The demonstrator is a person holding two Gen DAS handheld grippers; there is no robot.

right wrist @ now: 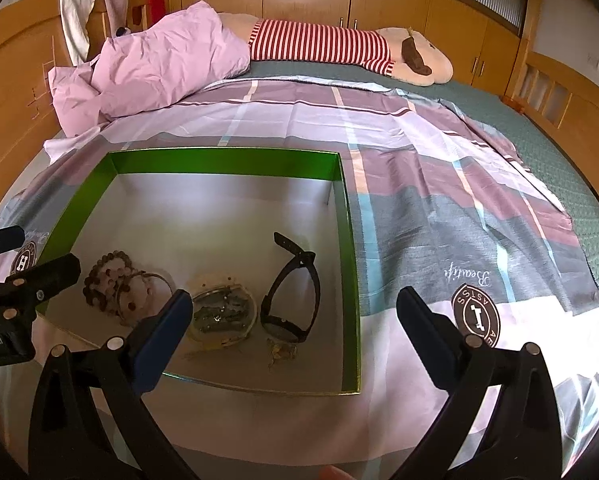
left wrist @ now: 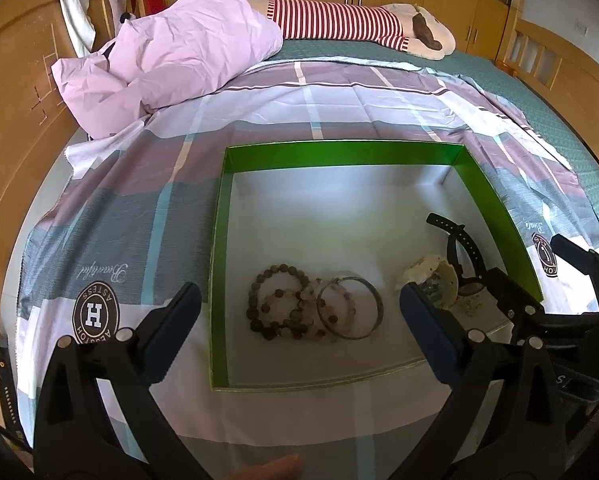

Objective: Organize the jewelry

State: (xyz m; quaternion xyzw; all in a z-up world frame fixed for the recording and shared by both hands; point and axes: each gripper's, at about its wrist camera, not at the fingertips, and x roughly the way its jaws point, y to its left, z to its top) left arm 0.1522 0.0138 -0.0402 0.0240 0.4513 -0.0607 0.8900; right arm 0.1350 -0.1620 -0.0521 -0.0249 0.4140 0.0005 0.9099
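With both tools hovering low over the bed (left wrist: 339, 92), the left hand-held gripper (left wrist: 299, 320) and the right hand-held gripper (right wrist: 295, 322) are released, jaws spread wide, nothing between the pads. All jewelry sits inside the green box (left wrist: 339, 156), which lies on the plaid sheet (right wrist: 439, 200).

Left wrist view:
- beaded bracelets (left wrist: 277, 304) at 7 o'clock of the box floor
- metal bangle (left wrist: 349, 308) just beside them, overlapping the pale beads
- shell dish (left wrist: 433, 280) at 4 o'clock, partly hidden by the left tool's right finger
- black watch (left wrist: 461, 252) at 3 o'clock, near the right wall

Right wrist view: small gold-coloured piece (right wrist: 281, 350) lies loose just below the watch face, too small to identify.

Judgement: items look gathered but bunched, so the step in hand is likely spacing or sorting them within the box.

Doing it well:
1. Take 1 item at a time; bangle and beads overlap, so lift the bangle first.
2. Come down near vertical, pads on opposite rim sides.
3. Left tool suits the bracelets, right tool the watch and dish.
4. Keep fingers clear of the box walls; the light box could slide on the sheet.
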